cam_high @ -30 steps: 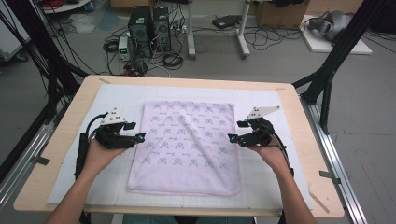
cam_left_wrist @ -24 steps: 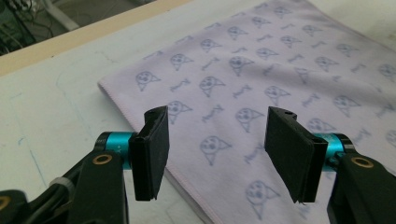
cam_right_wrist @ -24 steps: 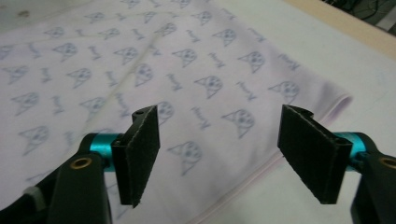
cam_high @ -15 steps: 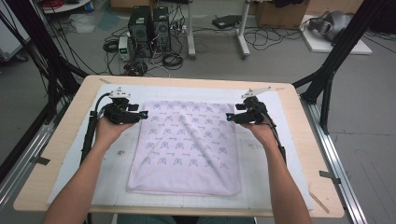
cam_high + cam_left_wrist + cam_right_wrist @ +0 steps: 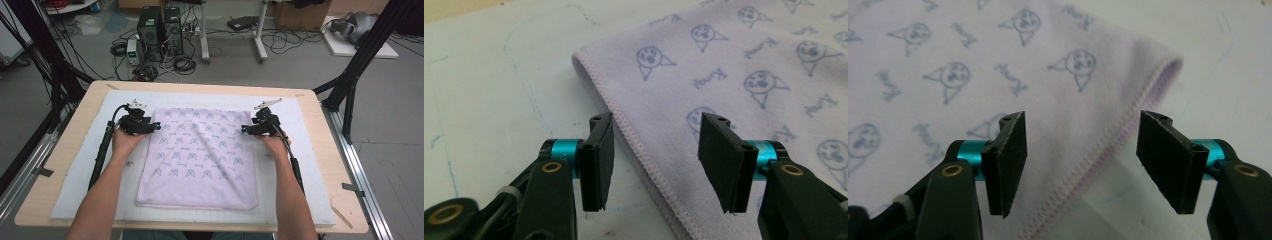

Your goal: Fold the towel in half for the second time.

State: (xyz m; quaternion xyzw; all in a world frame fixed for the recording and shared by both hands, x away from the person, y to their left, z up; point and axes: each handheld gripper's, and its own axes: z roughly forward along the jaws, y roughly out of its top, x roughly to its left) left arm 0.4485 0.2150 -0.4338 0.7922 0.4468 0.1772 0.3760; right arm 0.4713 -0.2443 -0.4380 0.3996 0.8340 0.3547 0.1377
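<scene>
High view: lilac towel (image 5: 197, 157), soft terry printed with small blue cartoon heads and script, spread flat and roughly square on a pale mat (image 5: 310, 150) over a light wooden table (image 5: 65, 165), a few shallow creases running down its middle. Left gripper (image 5: 156, 126) at the towel's far left corner, right gripper (image 5: 244, 129) at the far right corner, both black with teal accents, held low by hands reaching in from below. Left gripper view: stitched hem of the towel (image 5: 644, 160) running between two flat black pads, rounded corner (image 5: 580, 56) beyond them; jaws apart, just been closing, not pressing the cloth; mat (image 5: 489, 100) scuffed with faint blue pen lines, not legible from above. Right gripper view: hemmed edge (image 5: 1108, 145) likewise between the pads, corner (image 5: 1170, 65) slightly puffed and lifted; jaws apart, just been closing, cloth untouched; weave and overlock stitching plain here.
</scene>
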